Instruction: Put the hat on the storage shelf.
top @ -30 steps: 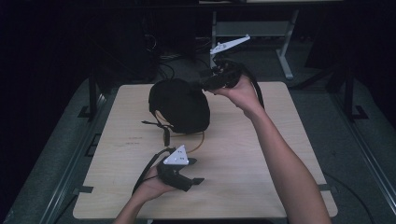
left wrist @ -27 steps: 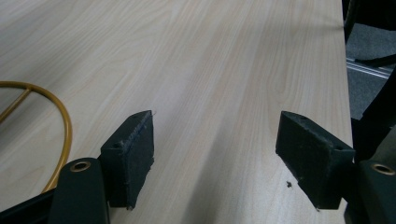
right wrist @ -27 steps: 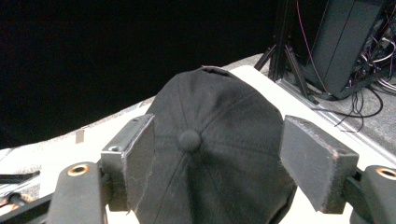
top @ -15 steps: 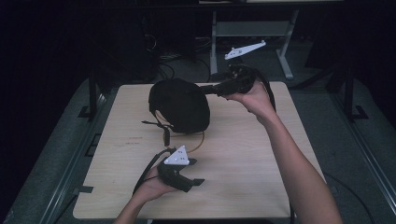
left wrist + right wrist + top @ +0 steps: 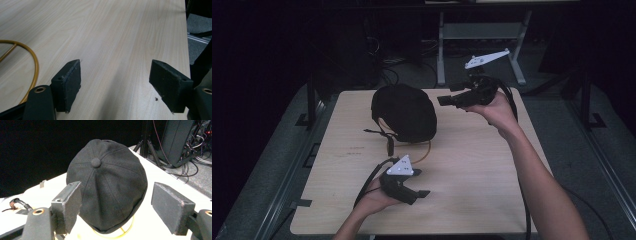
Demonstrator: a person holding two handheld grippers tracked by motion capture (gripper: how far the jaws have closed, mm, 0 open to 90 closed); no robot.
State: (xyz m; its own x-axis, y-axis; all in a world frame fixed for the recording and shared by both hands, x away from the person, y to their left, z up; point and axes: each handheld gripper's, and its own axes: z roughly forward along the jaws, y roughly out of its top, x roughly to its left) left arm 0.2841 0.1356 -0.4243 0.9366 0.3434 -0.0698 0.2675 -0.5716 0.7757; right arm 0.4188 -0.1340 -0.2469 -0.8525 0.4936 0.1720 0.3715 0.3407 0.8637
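A black panelled cap (image 5: 404,111) with a top button (image 5: 96,162) sits on a gold wire stand (image 5: 424,150) at the back middle of the wooden table (image 5: 482,170). My right gripper (image 5: 443,100) hovers in the air to the cap's right, open, jaws pointing at it with a gap between. In the right gripper view the cap (image 5: 107,185) lies straight ahead between the spread jaws. My left gripper (image 5: 423,193) rests near the table's front edge, open and empty. Its view shows bare wood and an arc of the gold stand (image 5: 35,67).
A black strap (image 5: 382,136) trails from the cap toward the front left. Metal frame legs (image 5: 442,55), cables and dark equipment stand beyond the table's far edge. Dark rails (image 5: 312,105) flank the table's left side.
My right gripper has drawn back to the right and up, away from the cap. The left gripper has stayed put.
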